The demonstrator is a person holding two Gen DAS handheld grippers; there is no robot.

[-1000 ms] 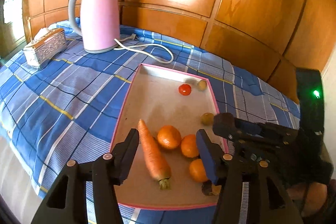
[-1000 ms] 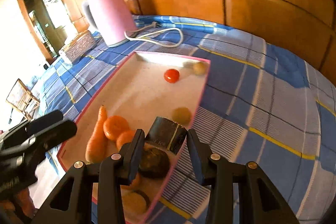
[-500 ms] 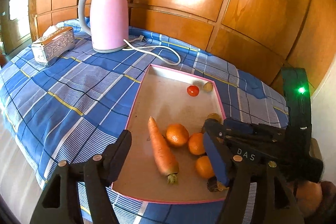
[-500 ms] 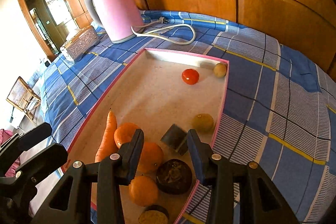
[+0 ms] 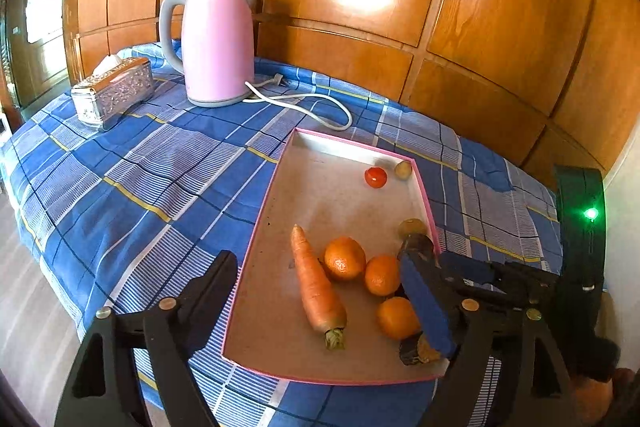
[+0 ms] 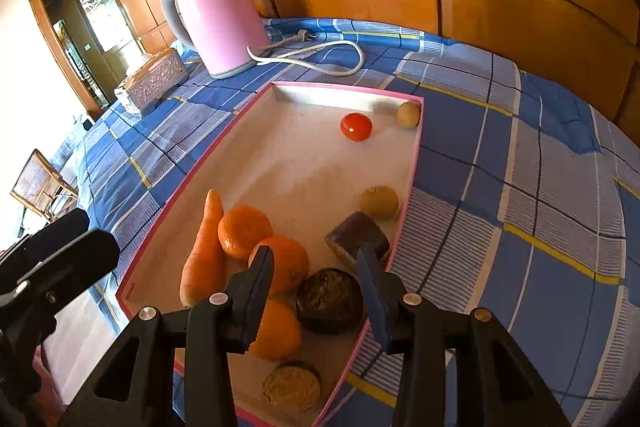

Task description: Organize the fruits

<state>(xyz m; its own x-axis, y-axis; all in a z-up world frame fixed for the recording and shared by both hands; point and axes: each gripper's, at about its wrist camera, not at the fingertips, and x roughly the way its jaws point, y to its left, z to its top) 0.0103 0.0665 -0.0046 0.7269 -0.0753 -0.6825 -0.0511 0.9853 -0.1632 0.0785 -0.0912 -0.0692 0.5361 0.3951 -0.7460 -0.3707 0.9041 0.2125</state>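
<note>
Checked bench cloth (image 5: pixel 160 187), pink tray (image 5: pixel 260 227): carrot (image 5: pixel 316 279) runs 11-to-5, at 12 o'clock between left tool (image 5: pixel 320 291)'s opening, empty jaws; right tool (image 6: pixel 316 279) half-open, empty.

A tray (image 5: pixel 256 235) lies on the cloth-covered table (image 5: pixel 120 187). Inside it, a carrot (image 5: pixel 316 283) lies left of three oranges (image 5: pixel 344 259); a tomato (image 5: pixel 375 177) sits near the far right corner. Behind the tray stands a kettle (image 5: pixel 218 43), with a tissue box (image 5: pixel 114 93) to its left.
</note>
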